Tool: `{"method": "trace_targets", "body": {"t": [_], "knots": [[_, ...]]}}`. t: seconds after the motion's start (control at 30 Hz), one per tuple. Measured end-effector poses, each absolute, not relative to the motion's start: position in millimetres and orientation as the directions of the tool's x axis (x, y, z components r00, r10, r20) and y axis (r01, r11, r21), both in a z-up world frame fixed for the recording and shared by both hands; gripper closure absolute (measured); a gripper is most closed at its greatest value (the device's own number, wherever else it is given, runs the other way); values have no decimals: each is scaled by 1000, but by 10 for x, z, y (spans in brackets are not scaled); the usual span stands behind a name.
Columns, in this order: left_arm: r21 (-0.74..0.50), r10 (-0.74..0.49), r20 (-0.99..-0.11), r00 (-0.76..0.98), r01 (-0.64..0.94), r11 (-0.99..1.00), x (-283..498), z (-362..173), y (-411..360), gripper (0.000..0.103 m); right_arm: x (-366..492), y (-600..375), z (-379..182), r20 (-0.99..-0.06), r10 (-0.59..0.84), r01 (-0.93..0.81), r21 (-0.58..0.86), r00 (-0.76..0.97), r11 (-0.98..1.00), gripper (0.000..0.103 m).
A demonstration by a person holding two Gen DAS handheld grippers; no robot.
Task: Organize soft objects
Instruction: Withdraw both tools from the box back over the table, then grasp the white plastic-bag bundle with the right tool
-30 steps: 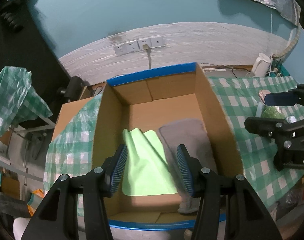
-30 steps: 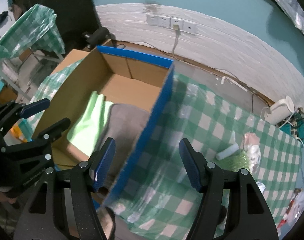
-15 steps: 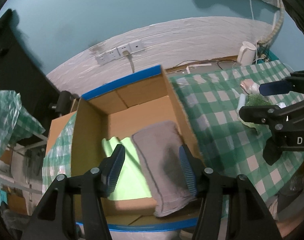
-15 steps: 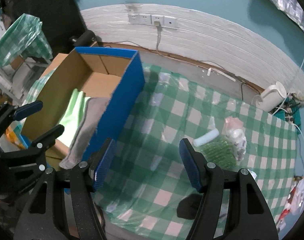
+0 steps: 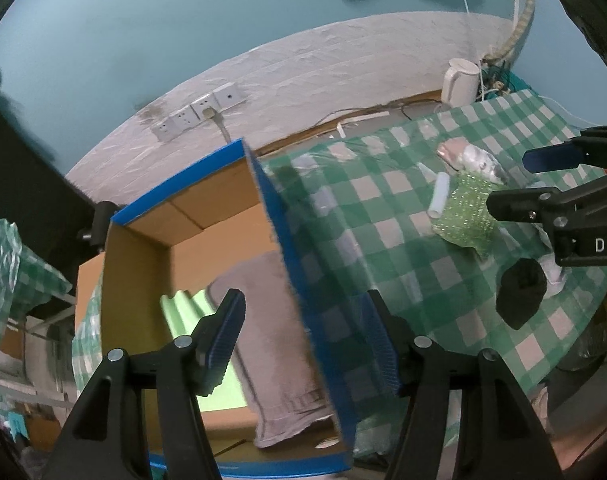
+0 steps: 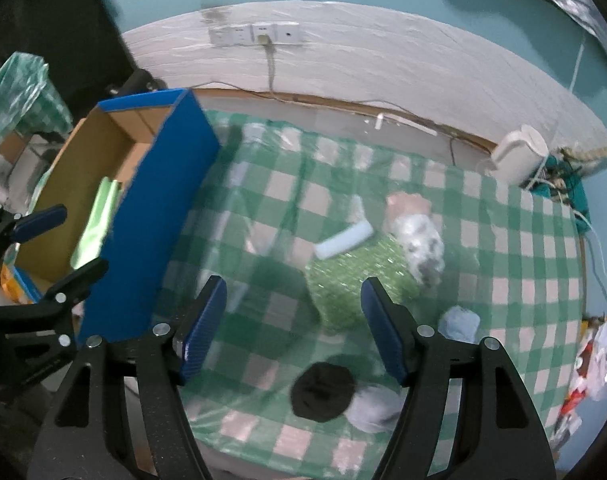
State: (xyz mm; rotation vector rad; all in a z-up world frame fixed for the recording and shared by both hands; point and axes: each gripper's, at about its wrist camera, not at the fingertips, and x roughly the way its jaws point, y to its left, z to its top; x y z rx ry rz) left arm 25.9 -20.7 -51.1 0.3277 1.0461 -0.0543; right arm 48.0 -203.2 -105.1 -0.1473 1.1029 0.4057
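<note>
A cardboard box with blue edges (image 5: 143, 264) (image 6: 151, 184) stands left of the green checked table (image 5: 383, 240) (image 6: 483, 240). Inside lie a grey towel (image 5: 271, 320) and a light green cloth (image 5: 183, 304) (image 6: 95, 216). On the table lie a glittery green cloth (image 6: 355, 280) (image 5: 467, 216), a white roll (image 6: 343, 240) (image 5: 439, 196), a black cloth (image 6: 323, 392) (image 5: 519, 292), a pale blue cloth (image 6: 459, 324) and a grey-white bundle (image 6: 419, 244). My left gripper (image 5: 303, 348) is open and empty over the box's right wall. My right gripper (image 6: 293, 332) is open and empty above the table, near the green cloth.
A white kettle (image 5: 459, 80) (image 6: 519, 156) and cables sit at the table's far right corner. Wall sockets (image 6: 255, 34) are on the white wall behind. A checked plastic sheet (image 5: 7, 264) hangs at left. Colourful clutter (image 6: 591, 368) lies at the table's right edge.
Both grippers have swung right, away from the box interior toward the table. The soft items on the table have come nearer in the right wrist view. Both stay open.
</note>
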Motion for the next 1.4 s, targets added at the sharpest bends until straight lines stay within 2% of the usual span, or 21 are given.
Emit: {"method": "trace_targets", "body": {"t": [0.6,0.93,1.2,1.4], "knots": [[191,69,-906,417,257,947,442,-783,-733,40,670,-2907,-1283,-903,176,-237,86,392,968,32],[178,66,-924,378,270,946,522,-959,-901,40,800,-3242,-1606,-930,122,-161,69,346,985,32],[110,9,-944,330,290,951,550,-1076,-1060,40,874,-3384,-1863,-948,95,-120,61,304,991,32],[109,3,-948,318,316,943,537,-1160,-1195,40,919,-3457,-2067,-957,73,-102,46,279,994,32]]}}
